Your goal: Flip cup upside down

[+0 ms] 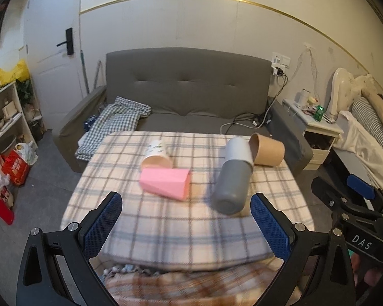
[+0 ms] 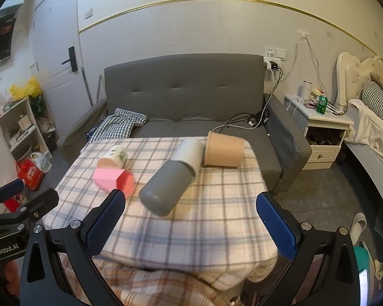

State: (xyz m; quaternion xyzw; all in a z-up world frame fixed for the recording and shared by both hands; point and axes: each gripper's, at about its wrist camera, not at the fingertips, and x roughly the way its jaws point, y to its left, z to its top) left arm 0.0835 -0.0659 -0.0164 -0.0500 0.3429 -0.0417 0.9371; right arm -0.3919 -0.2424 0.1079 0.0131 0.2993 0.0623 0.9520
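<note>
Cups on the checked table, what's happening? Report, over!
Left gripper open, right gripper open, both empty. Pink faceted cup, grey cylinder cup, brown paper cup, leaf-print paper cup: all on their sides. Path clear.

pink cup [image 1: 166,183], grey-and-white tumbler [image 1: 233,177], brown paper cup [image 1: 268,152], white cup [image 1: 157,154] with green print, cream plaid tablecloth [image 1: 181,224] with grey-blue lines, grey sofa [image 1: 189,86], blue gripper pads [image 1: 102,225].
</note>
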